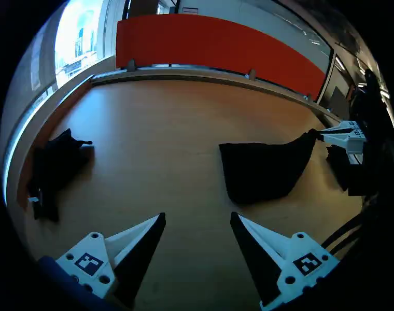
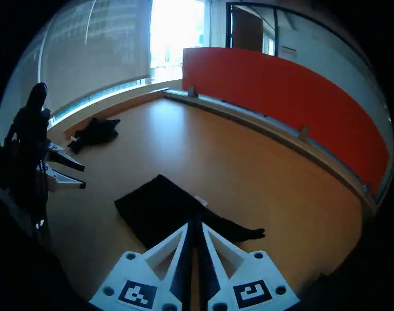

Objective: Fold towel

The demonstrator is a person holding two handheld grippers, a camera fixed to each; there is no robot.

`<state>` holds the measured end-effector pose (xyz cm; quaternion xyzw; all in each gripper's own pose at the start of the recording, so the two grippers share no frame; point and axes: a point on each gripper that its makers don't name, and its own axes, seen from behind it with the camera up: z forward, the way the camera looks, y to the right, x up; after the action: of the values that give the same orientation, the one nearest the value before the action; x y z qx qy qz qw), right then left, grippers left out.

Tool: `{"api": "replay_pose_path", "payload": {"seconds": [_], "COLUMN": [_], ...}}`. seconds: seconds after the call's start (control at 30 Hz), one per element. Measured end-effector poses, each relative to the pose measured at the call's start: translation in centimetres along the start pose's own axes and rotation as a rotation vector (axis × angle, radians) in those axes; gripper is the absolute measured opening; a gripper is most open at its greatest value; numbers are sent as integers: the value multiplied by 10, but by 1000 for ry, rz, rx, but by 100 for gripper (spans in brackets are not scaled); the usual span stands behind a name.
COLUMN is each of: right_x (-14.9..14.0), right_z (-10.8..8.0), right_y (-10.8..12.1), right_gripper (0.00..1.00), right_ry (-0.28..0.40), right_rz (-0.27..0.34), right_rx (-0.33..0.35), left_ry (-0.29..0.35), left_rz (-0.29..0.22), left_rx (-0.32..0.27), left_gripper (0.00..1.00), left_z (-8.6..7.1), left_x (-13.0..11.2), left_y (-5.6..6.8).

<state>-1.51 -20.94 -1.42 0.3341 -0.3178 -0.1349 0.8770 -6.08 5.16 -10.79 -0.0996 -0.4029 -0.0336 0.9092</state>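
Two grippers over a wooden table (image 1: pixel 160 119): the right gripper (image 2: pixel 196 224) is clamped on a corner of the dark towel (image 2: pixel 155 207), which lies just ahead of it. The left gripper (image 1: pixel 197 215) hangs released, jaws wide apart, with the towel ahead to its right and another dark cloth (image 1: pixel 57 163) far to its left.

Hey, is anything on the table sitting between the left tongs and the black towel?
Nothing visible. Bare table lies between the open left tongs and the towel. The dark cloth heap sits well off to one side, and the right tongs pinch one towel corner.
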Motion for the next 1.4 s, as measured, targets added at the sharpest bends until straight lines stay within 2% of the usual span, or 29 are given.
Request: {"api": "replay_pose_path", "payload": {"seconds": [0.2,0.43,0.7,0.97,1.1,1.2,1.4], "right_x": [4,17,29,24,6,-12,-21], "right_z": [9,25,48,76,96,110,118], "right_y": [-9,-31,-63,-107,-126,-136,-143], "right_gripper": [4,4,4,4,4,4,4], "right_ry": [-11,-17,-38,-82,-127,-175,-189], "right_rz": [-23,-65,-137,-173,-169,-140,-70], "right_rx": [22,77,151,244,280,300,316], "left_ry": [5,13,19,27,30,33,39], "left_rz": [-10,-25,-20,-47,-54,-61,-75], "left_rx": [3,12,32,42,57,62,68], "left_gripper": [93,93,93,93,93,93,93], "left_z": [-3,-10,-18,-28,-32,-35,-38], "left_x": [1,0,-3,-10,-14,-15,-17], "left_y": [-4,-11,-15,-16,-20,-21,-24]}}
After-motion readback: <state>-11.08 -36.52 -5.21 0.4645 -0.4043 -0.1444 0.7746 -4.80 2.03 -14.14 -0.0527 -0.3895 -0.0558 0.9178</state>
